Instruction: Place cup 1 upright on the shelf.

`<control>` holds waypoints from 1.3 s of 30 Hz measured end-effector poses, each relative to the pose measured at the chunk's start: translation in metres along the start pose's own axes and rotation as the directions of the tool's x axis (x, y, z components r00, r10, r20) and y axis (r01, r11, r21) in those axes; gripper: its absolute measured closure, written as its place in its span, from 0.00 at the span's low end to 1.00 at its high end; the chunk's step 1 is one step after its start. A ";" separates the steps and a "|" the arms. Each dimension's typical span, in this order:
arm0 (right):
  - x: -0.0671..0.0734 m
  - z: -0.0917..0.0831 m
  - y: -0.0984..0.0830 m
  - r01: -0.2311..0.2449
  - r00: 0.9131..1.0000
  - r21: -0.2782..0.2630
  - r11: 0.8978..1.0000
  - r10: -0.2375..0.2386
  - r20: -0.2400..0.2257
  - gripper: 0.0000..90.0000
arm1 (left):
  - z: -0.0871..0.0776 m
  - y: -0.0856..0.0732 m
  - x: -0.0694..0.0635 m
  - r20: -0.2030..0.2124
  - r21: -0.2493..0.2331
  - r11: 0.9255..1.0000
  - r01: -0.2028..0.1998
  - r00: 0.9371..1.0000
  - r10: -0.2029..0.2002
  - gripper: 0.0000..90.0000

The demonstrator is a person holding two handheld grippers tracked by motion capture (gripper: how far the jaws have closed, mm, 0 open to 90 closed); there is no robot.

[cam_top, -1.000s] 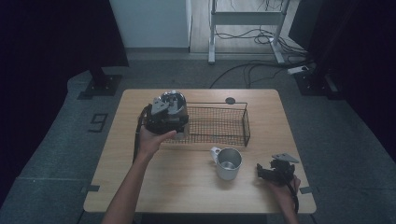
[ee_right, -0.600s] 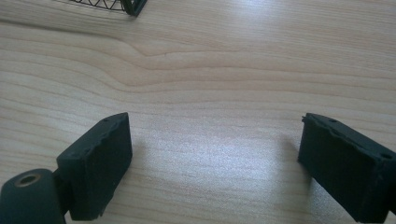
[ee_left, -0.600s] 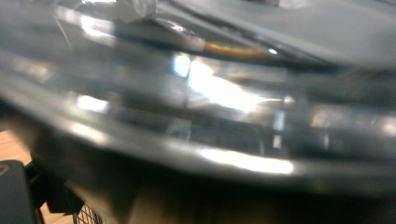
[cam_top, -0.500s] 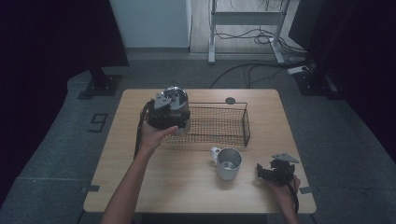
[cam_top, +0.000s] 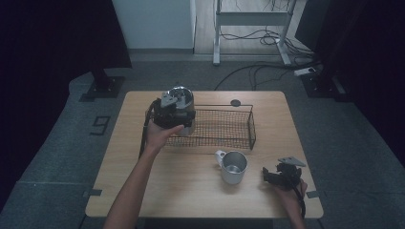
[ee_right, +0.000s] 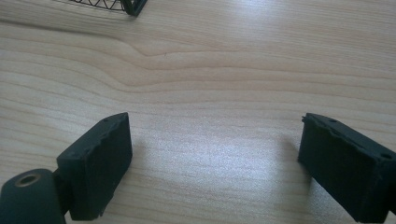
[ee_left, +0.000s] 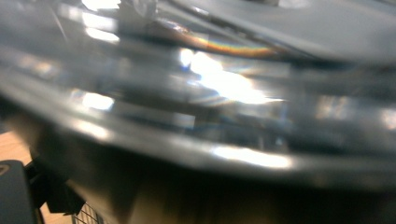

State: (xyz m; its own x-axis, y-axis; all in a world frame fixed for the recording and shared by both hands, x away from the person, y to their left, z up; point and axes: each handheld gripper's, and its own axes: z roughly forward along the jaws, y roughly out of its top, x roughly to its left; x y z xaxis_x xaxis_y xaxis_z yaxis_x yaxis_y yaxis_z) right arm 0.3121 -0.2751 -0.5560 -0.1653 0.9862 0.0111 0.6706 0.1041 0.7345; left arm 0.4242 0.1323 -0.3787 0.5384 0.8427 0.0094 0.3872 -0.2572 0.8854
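A shiny steel cup [cam_top: 180,95] hangs over the left end of a black wire basket [cam_top: 224,128], and my left gripper [cam_top: 175,106] is shut on it. In the left gripper view the cup's bright wall [ee_left: 210,93] is a close blur, and a strip of basket mesh [ee_left: 86,215] shows low down. A second steel mug [cam_top: 234,167] with a handle stands upright on the table in front of the basket. To its right, my right gripper [cam_top: 268,175] lies near the front edge. It is open [ee_right: 215,158], with only bare wood between its fingers.
The light wooden table [cam_top: 191,191] has free room at the front left. A small black disc [cam_top: 235,102] lies behind the basket. The basket's near corner [ee_right: 133,5] shows at the top of the right gripper view. Dark floor, cables and stands surround the table.
The left gripper with the cup has edged slightly toward the far side of the table. The right gripper has kept still.
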 end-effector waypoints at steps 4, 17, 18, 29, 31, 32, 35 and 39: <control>0.000 0.000 0.000 0.000 1.000 0.000 1.000 0.000 0.000 0.11 | 0.005 0.002 0.003 0.000 0.002 1.000 0.006 1.000 -0.006 0.05; 0.000 0.000 0.000 -0.001 1.000 0.001 1.000 0.001 0.000 0.11 | 0.020 0.006 0.002 0.006 0.026 1.000 0.000 1.000 0.000 0.05; 0.000 0.000 0.000 0.000 1.000 0.000 1.000 0.000 0.000 0.11 | 0.022 0.006 0.002 0.003 0.021 1.000 0.010 1.000 -0.010 0.05; 0.000 0.000 0.000 0.001 1.000 0.000 1.000 -0.001 -0.001 0.11 | 0.039 0.008 0.003 -0.013 0.039 0.999 0.008 1.000 -0.007 0.05; 0.000 0.000 0.000 0.001 1.000 -0.001 1.000 -0.001 -0.002 0.11 | 0.041 0.007 0.003 -0.010 0.044 0.999 0.008 1.000 -0.007 0.05; 0.000 0.000 0.000 0.001 1.000 -0.001 1.000 -0.001 -0.002 0.11 | 0.043 0.007 0.002 -0.009 0.045 0.999 0.005 1.000 -0.005 0.05; 0.000 0.000 0.000 0.001 1.000 -0.001 1.000 -0.001 -0.002 0.11 | 0.047 0.006 0.002 -0.009 0.049 0.999 0.007 1.000 -0.006 0.05; 0.000 0.000 0.000 0.001 1.000 -0.001 1.000 -0.001 -0.002 0.11 | 0.051 0.003 0.003 -0.014 0.054 0.998 0.014 1.000 -0.014 0.05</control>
State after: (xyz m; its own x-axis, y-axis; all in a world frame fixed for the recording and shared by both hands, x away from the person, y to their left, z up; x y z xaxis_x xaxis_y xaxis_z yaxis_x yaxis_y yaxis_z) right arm 0.3118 -0.2751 -0.5558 -0.1680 0.9857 0.0117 0.6696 0.1055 0.7352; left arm 0.4657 0.1101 -0.3995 0.5227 0.8525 0.0036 0.4351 -0.2703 0.8589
